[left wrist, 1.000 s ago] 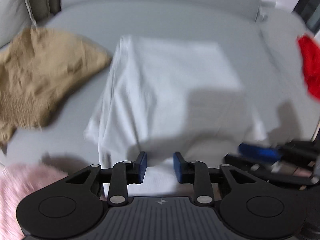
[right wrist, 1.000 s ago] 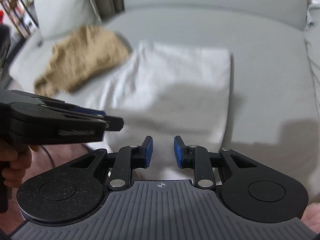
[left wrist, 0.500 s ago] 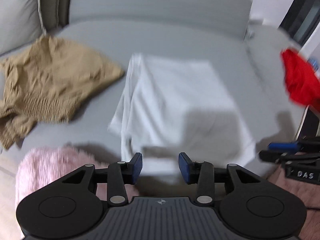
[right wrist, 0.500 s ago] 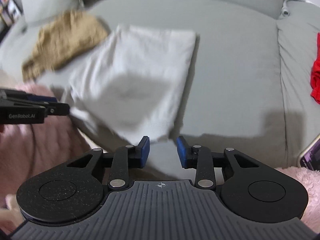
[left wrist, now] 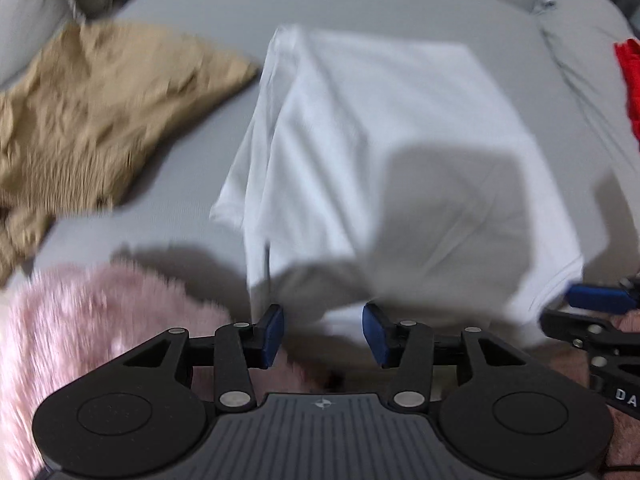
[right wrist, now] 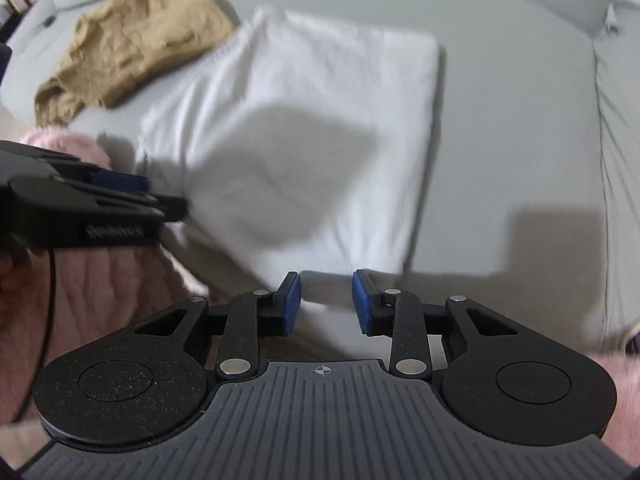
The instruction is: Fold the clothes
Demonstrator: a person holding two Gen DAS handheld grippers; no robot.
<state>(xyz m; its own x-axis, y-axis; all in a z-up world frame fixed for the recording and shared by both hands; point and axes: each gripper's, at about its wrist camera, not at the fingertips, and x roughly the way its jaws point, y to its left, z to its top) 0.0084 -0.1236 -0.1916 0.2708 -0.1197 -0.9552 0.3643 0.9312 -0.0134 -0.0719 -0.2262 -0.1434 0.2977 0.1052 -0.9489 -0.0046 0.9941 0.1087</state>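
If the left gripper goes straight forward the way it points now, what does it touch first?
Most likely the near edge of the white folded garment: it lies just beyond the open left gripper, nothing between the pads. The picture is blurred, so depth is uncertain.

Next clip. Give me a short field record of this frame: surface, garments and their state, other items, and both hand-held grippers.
surface: grey sofa seat
garment in work: white garment, folded to a rough rectangle, lying flat
other garments: tan garment, crumpled, beside the white one; red garment at the far right edge
other items: pink fluffy fabric at the near edge
left hand-held gripper: open, jaws have just been opening, at the white garment's near edge, nothing gripped
right hand-held gripper: open, nothing gripped
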